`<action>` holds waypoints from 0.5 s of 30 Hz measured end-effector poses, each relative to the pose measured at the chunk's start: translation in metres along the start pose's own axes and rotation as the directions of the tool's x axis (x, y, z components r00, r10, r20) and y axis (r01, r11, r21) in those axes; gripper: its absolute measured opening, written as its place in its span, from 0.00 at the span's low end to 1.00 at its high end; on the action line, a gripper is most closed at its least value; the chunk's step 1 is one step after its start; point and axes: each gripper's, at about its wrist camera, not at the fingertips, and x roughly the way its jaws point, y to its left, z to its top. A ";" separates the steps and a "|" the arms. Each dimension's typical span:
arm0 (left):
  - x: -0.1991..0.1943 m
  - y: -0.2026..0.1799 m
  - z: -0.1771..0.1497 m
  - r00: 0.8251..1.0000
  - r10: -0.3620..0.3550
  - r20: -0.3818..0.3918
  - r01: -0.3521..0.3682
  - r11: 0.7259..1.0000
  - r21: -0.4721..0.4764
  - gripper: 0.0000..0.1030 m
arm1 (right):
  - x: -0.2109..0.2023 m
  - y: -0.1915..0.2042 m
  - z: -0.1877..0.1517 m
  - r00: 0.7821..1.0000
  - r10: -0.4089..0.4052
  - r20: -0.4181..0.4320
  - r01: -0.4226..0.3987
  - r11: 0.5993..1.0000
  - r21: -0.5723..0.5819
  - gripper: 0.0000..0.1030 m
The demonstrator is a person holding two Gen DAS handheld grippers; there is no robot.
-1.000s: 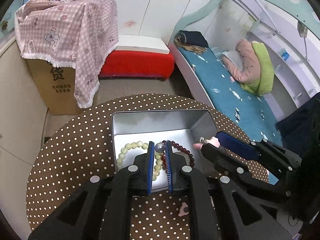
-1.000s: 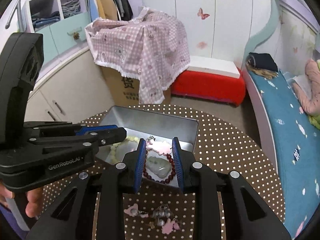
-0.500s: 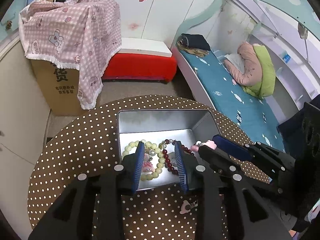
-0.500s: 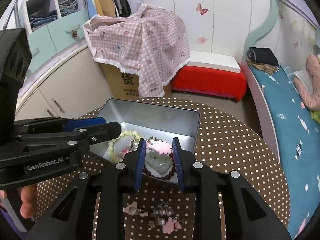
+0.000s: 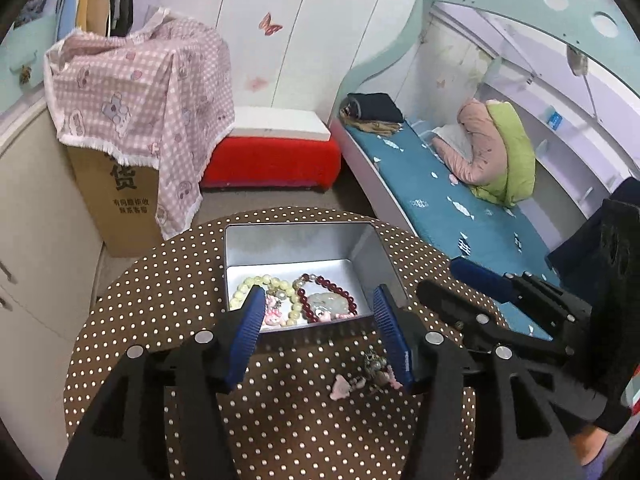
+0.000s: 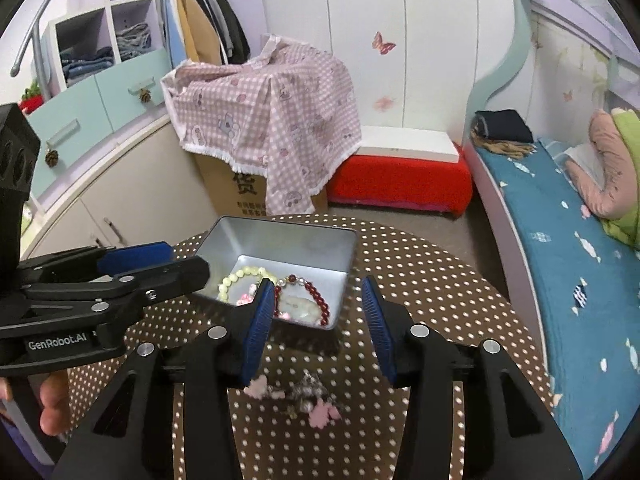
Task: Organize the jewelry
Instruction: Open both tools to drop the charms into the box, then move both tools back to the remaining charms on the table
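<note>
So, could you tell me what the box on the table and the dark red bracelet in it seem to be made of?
The box looks like thin sheet metal, probably tin, with a matte silver finish: its walls give soft, dull reflections and the corners are rounded. The dark red bracelet is a string of glossy round beads, possibly stone, glass or resin; the pictures cannot settle which.

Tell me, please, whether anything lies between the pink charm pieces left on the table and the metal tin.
Nothing visible does. The pink charm pieces lie on the dotted tablecloth just in front of the tin, with only bare cloth and the tin's near wall between. Both the left gripper and right gripper are open and empty.
</note>
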 end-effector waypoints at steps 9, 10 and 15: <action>-0.002 -0.013 -0.031 1.000 0.018 -0.003 -0.018 0.999 0.039 0.53 | -0.015 -0.022 -0.037 0.999 -0.026 -0.021 0.026 0.999 0.030 0.45; 0.000 -0.014 -0.035 1.000 0.023 -0.008 -0.023 0.999 0.042 0.53 | -0.014 -0.024 -0.041 0.999 -0.026 -0.029 0.027 0.999 0.033 0.45; 0.022 -0.017 -0.062 0.996 0.075 -0.053 -0.070 0.993 0.094 0.53 | -0.003 -0.033 -0.068 0.997 -0.018 -0.078 0.022 0.998 0.058 0.45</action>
